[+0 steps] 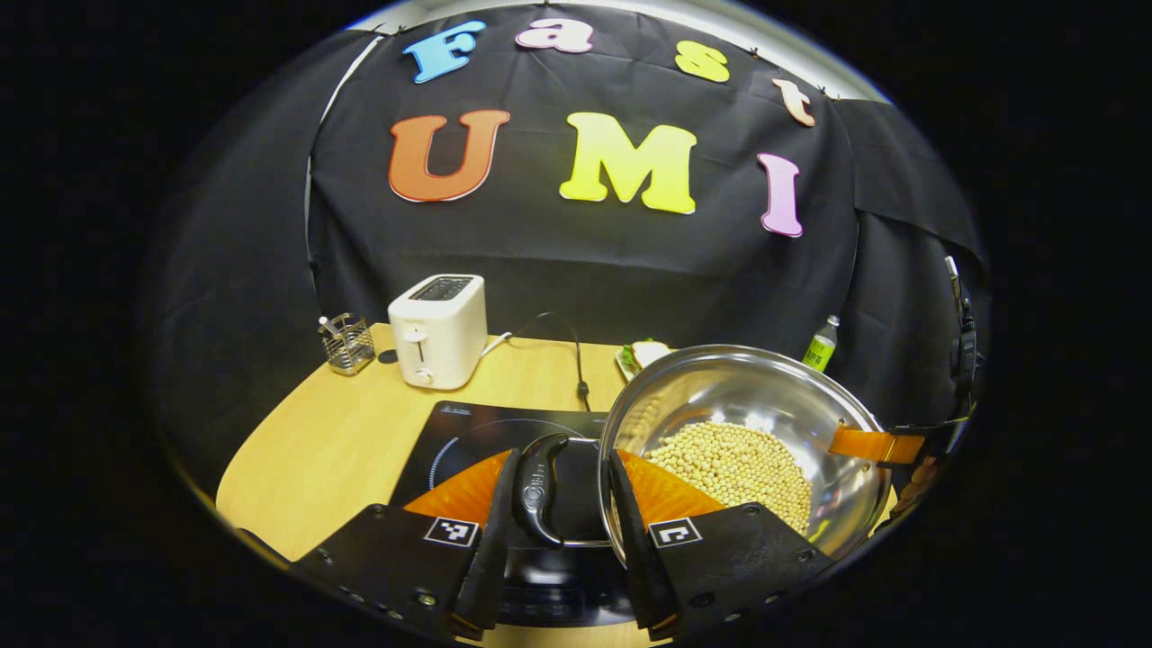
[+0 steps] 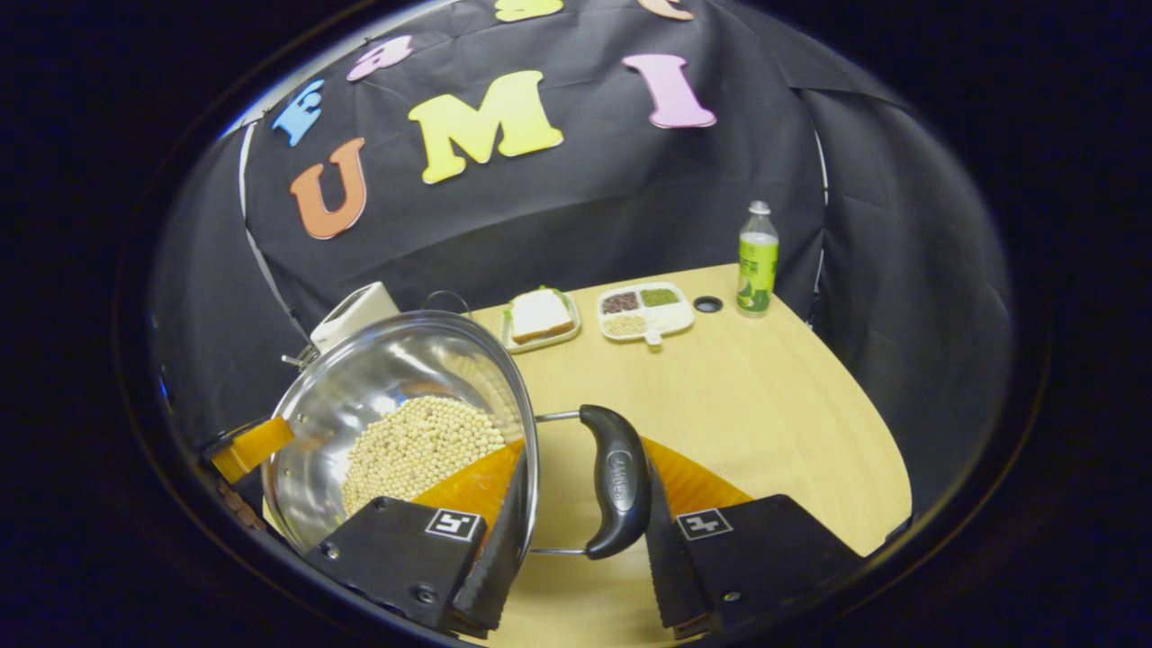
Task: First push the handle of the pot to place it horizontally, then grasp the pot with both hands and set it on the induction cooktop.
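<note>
Left gripper view: the shiny stainless steel pot (image 1: 747, 432), part-filled with pale soybeans (image 1: 733, 463), sits lower right of centre, tilted toward the lens. Its black curved side handle (image 1: 537, 489) stands between the left gripper (image 1: 560, 504)'s fingers; the far finger lies at the pot's rim and the near one just beside the handle, but I cannot tell whether both truly press on it. Under the handle is the black glass induction cooktop (image 1: 468, 427) on the light wooden table (image 1: 324, 441). Upper left: white toaster (image 1: 438, 328) and a wire utensil holder (image 1: 346, 343). Right gripper view: the pot's other black handle (image 2: 616, 480) sits at lower centre, within the right gripper (image 2: 585, 504); one finger lies against the rim, the other just beside the handle's outer edge (contact again unclear, so grip not confirmed). Upper centre of the frame: a sandwich on a small tray (image 2: 540, 317), a white divided dish (image 2: 646, 312), a green-labelled bottle (image 2: 758, 259). Judgement: both handles look bracketed, so the two-handed carry is in hand. Do it well by closing firmly on both handles, keeping the rim level so no beans spill, and lowering centred on the cooktop ring.
</note>
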The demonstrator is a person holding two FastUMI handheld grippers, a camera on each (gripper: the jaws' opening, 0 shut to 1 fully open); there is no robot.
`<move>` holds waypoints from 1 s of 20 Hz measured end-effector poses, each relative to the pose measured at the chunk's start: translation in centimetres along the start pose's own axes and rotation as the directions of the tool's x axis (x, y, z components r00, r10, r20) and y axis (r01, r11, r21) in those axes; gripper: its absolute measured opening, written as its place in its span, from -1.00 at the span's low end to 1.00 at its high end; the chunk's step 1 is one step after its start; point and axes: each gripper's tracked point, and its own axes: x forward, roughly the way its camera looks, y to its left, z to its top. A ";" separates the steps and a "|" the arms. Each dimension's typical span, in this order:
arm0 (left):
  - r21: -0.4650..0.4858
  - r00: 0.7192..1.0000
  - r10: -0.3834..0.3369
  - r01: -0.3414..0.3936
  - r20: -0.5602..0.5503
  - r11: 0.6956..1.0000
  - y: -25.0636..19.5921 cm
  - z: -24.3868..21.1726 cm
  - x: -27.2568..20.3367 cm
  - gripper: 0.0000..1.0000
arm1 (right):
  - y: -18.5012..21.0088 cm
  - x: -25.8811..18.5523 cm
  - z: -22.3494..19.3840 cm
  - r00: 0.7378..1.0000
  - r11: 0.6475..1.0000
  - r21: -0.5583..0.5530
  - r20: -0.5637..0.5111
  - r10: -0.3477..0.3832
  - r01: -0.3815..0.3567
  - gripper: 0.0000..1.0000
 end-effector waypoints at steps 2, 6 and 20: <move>-0.001 1.000 0.020 -0.020 0.010 1.000 2.3 0.9 -0.1 0.08 | 2.6 0.3 0.6 1.000 1.000 -0.021 -0.007 0.012 -0.012 0.28; -0.020 0.998 0.062 -0.061 0.029 0.998 6.6 3.1 -0.4 0.07 | 7.7 1.5 2.2 0.999 0.998 -0.040 -0.012 0.048 -0.048 0.30; -0.058 0.989 0.147 -0.147 -0.006 0.987 16.1 3.6 6.3 0.09 | 16.6 10.9 1.9 0.991 0.995 -0.043 -0.098 0.087 -0.092 0.28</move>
